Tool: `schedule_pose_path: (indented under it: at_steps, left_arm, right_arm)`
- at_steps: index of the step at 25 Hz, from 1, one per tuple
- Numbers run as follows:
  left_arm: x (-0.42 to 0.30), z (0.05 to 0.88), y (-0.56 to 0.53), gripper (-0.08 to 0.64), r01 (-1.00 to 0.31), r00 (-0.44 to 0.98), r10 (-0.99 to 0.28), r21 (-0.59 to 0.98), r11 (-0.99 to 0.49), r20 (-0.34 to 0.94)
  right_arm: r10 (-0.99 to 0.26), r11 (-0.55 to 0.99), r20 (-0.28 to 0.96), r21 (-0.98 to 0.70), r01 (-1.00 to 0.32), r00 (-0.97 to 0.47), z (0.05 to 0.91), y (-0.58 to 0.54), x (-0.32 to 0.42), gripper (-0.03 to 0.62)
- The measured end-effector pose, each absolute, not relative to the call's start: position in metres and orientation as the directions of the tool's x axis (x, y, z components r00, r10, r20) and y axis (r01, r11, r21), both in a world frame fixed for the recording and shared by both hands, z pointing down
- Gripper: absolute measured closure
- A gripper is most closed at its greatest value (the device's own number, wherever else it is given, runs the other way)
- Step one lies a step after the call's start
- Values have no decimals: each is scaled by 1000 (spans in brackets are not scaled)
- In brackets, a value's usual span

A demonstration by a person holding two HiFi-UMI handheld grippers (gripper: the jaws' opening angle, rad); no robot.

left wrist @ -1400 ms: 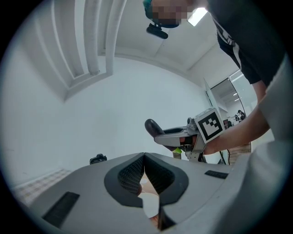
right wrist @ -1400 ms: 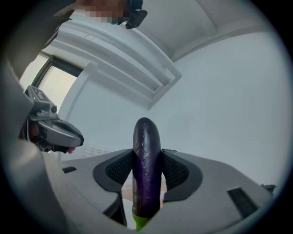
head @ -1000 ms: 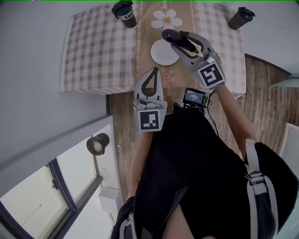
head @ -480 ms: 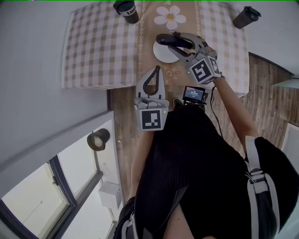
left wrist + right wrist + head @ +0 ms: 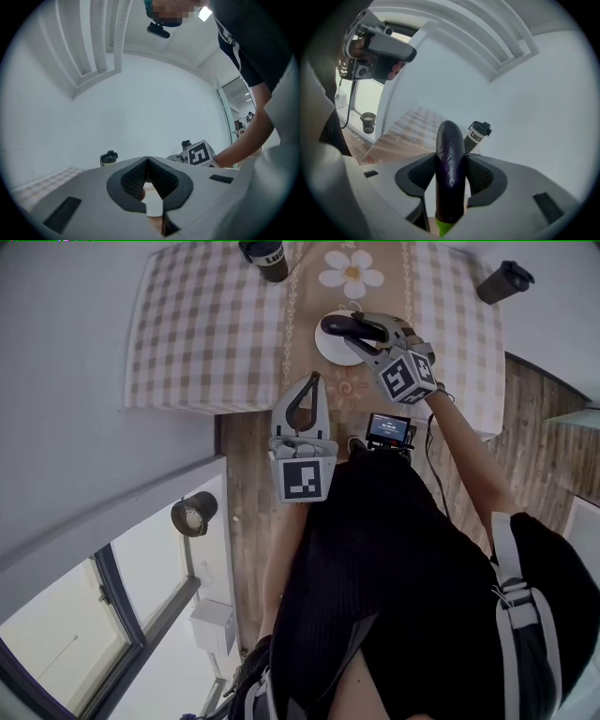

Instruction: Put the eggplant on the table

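Observation:
A dark purple eggplant with a green stem end sits lengthwise between the black pads of my right gripper, which is shut on it. In the head view the eggplant and the right gripper hang low over a white plate on the checked table, its tip pointing left. My left gripper hovers at the table's near edge with its jaws shut and empty; in its own view the pads meet at their tips.
Two dark bottles stand at the table's far side, one left of a flower motif, one at the right corner. A small screen device hangs at the person's waist. A bin stands on the wooden floor.
My right gripper has sunk toward the plate with the eggplant and rolled, so the eggplant now lies flatter over the plate. The left gripper has stayed in place.

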State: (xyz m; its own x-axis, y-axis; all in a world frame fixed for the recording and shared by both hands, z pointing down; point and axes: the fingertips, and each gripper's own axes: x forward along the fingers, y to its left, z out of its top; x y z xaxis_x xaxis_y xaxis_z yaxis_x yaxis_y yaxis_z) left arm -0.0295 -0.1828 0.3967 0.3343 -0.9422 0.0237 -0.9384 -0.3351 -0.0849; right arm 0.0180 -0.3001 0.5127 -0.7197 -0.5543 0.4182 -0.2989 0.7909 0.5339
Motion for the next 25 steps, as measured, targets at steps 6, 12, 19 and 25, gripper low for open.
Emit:
schedule_pose_path:
  at_steps: [6,12,19,25]
  left_arm:
    - [-39,401,-178,571,-947,311,-950,-81,-312,32]
    - [-43,401,-180,571,-951,299,-954,-79,-300,21]
    - [-46,401,-183,571,-951,301,-953,-63,-303,31]
    - [-50,404,-185,571,-954,295,-955,-47,-296,37]
  right_arm:
    - [-524,824,477,495,-277,-706,543,-300,14,390]
    - [-500,845,528,472,-253,-687,569,-303,12,390]
    - [-471,869,595,440,-227,-651,595,-310,11,390]
    - [-455,880,629,424,-213,-631,613,-316,9,390]
